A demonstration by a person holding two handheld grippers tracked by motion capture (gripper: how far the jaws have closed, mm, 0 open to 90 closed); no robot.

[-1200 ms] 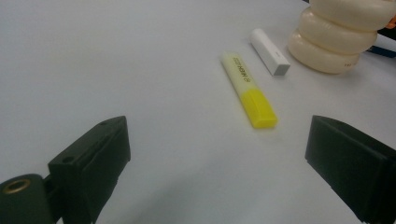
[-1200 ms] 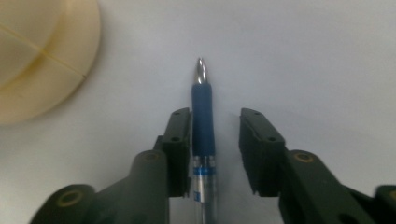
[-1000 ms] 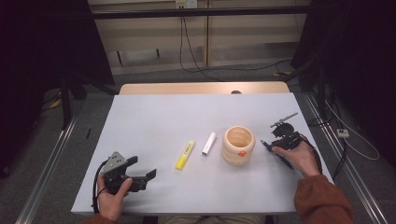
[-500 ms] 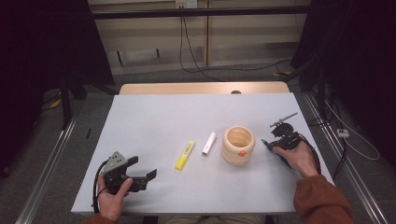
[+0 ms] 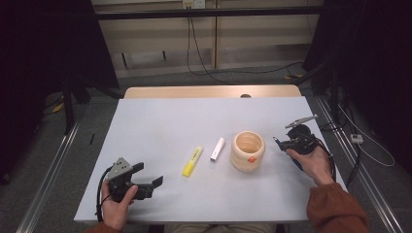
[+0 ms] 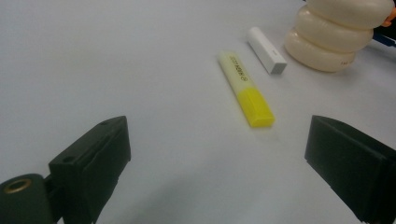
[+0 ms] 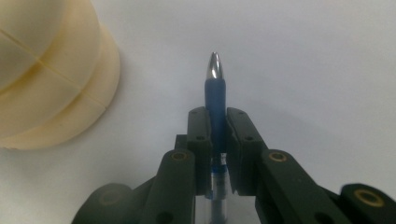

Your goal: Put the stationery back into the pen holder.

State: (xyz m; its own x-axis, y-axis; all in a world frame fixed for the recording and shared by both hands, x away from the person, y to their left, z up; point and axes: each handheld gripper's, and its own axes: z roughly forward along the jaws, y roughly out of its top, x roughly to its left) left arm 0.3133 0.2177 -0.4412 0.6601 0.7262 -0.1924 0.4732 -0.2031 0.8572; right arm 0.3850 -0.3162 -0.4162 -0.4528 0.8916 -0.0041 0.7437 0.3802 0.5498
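one blue pen (image 7: 215,100) pinched in right gripper (image 7: 215,126); left gripper (image 6: 217,154) spread wide.

High view: overhead, forward-down on grey tabletop (image 5: 160,121). Both gripper views: low, close; share ribbed cream wooden cup (image 6: 338,32).

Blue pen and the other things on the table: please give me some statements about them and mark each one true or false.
1. The right tongs are shut on the blue pen. True.
2. The left tongs hold the yellow highlighter. False: they are open and the highlighter lies on the table ahead of them.
3. The white stick lies between the highlighter and the cream ribbed cup. True.
4. The highlighter stands inside the cup. False: it lies flat on the table.
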